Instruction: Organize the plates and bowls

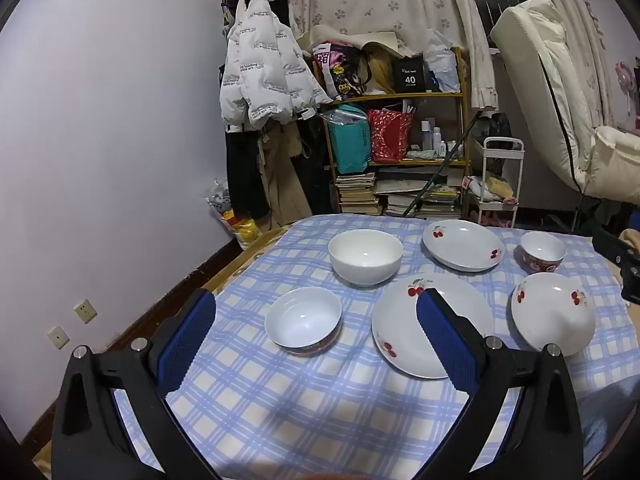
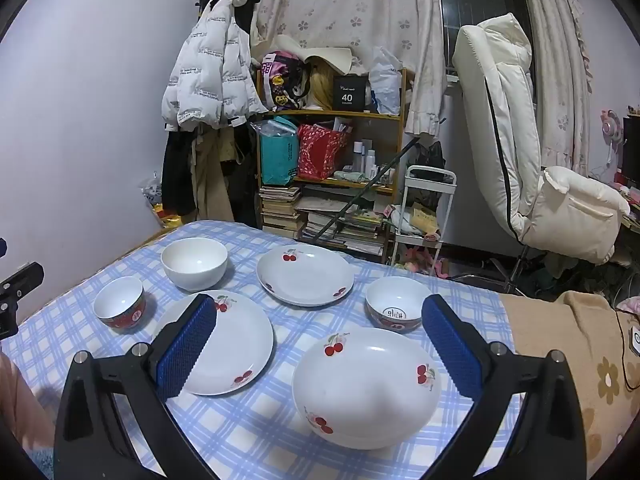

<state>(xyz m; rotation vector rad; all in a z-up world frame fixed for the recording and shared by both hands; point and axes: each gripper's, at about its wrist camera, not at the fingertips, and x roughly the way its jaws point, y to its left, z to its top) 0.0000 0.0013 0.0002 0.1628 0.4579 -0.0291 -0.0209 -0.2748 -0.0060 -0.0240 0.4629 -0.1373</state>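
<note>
I had both grippers hovering above the counter [image 1: 280, 420], each with its blue pads spread wide and nothing between them. My left gripper [image 1: 316, 312] sat over a small bowl [image 1: 303, 321] with a red outside, which stood upright in the gap between the pads. Beyond it stood a plain white bowl [image 1: 365, 256]. To its right lay a flat cherry plate [image 1: 400, 320], partly behind my right pad.

My right gripper [image 2: 320, 316] hung over a big cherry bowl [image 2: 366, 386], close in front of me. Just behind that bowl stood a small red bowl [image 2: 398, 307] with a mark in its bottom. A deeper cherry plate [image 2: 305, 275] lay farther back, apart from the rest. All six dishes sat separate on the blue checked cloth [image 2: 240, 432], none stacked.
</note>
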